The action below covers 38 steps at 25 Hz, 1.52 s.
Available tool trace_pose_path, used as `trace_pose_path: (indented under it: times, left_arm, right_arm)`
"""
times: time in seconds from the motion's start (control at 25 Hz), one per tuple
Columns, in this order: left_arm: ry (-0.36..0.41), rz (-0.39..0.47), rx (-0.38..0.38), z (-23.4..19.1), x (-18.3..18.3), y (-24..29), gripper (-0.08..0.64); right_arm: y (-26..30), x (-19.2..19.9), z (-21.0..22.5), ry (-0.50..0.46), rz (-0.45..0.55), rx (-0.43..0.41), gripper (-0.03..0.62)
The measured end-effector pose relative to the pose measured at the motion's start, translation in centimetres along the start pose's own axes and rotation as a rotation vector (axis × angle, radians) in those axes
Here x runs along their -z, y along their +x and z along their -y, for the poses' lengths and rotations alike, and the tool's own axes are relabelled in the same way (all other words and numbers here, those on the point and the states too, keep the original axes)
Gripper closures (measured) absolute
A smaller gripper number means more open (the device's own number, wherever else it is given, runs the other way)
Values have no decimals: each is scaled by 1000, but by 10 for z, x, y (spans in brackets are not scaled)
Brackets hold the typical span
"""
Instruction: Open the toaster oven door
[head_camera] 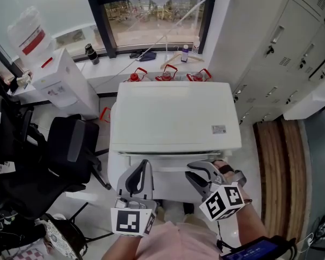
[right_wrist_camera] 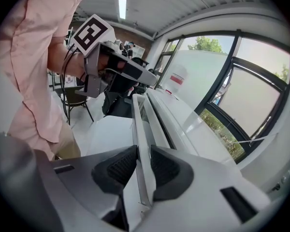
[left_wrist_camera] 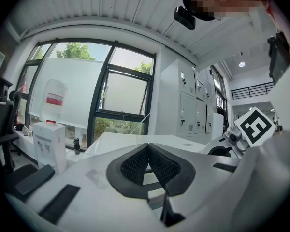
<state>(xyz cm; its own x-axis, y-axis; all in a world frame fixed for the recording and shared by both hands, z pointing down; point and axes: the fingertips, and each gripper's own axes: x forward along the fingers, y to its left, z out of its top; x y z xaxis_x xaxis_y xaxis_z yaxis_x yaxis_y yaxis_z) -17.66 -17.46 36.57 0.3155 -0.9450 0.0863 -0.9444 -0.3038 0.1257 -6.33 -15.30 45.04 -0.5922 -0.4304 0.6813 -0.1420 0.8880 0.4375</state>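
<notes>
Your right tongs (right_wrist_camera: 144, 150) pinch the white door handle (right_wrist_camera: 137, 128) along the front of the toaster oven (head_camera: 173, 115) below you. Your left tongs (left_wrist_camera: 148, 149), nearby, are pressed together on nothing.

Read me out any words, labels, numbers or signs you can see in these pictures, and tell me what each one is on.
No text is readable.
Sticker on the oven top: print too small.
Red label on the water jug: blurred, no words legible.
Markers on the left gripper and the right gripper, whose jaws hold the handle: square patterns, not words.
</notes>
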Motion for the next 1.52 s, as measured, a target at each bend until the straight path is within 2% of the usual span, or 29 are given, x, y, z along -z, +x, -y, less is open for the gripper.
trace_pose_path:
  times: [0.68, 1.12, 1.52]
  left_arm:
    - [25, -36, -63, 5, 11, 2, 546]
    - [75, -87, -113, -1, 28, 9, 546]
    - [92, -222, -103, 2, 43, 13, 548]
  right_arm:
    - [-12, 2, -39, -5, 29, -21, 514]
    - [-13, 1, -43, -5, 48, -31, 518]
    - [-17, 1, -51, 33, 73, -66, 519]
